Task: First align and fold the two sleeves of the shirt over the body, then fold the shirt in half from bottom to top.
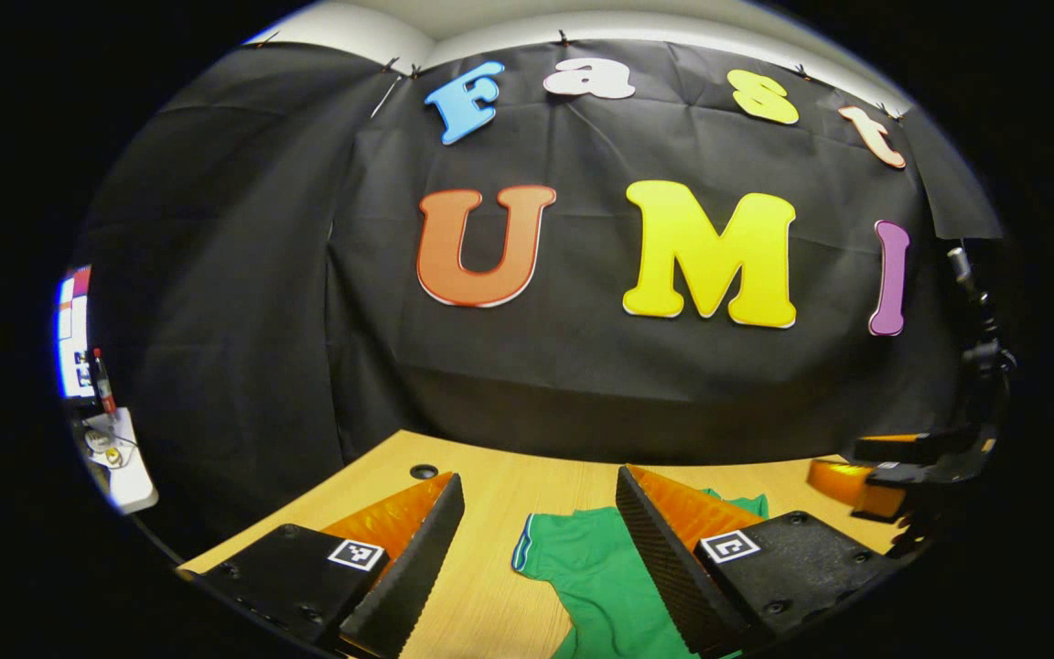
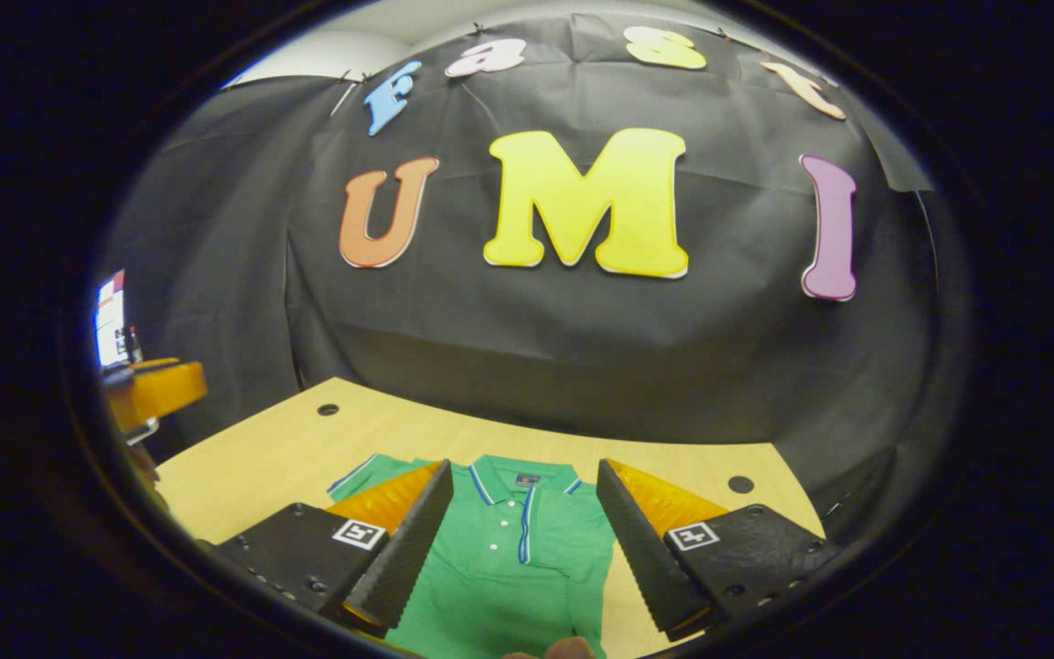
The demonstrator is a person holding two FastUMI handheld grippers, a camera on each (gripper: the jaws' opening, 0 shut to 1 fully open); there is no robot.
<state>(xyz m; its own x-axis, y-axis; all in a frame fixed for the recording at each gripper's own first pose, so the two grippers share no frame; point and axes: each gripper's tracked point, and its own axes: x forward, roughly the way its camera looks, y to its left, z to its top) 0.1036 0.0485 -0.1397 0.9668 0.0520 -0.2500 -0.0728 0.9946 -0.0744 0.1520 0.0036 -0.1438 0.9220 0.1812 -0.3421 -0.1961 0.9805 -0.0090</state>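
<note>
Wooden counter (image 2: 252,458) seen across lower half of both views. Green shirt (image 2: 509,558) laid flat on counter, bottom centre of right gripper view, collar toward wall. Left gripper (image 1: 541,549) and right gripper (image 2: 522,540) held above shirt, fingers spread, nothing grasped.

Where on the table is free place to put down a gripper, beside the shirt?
Bare table lies between the shirt's left sleeve and the black cloth wall, around the cable hole. A narrower strip lies right of the shirt, near the second hole. The middle is crowded.
</note>
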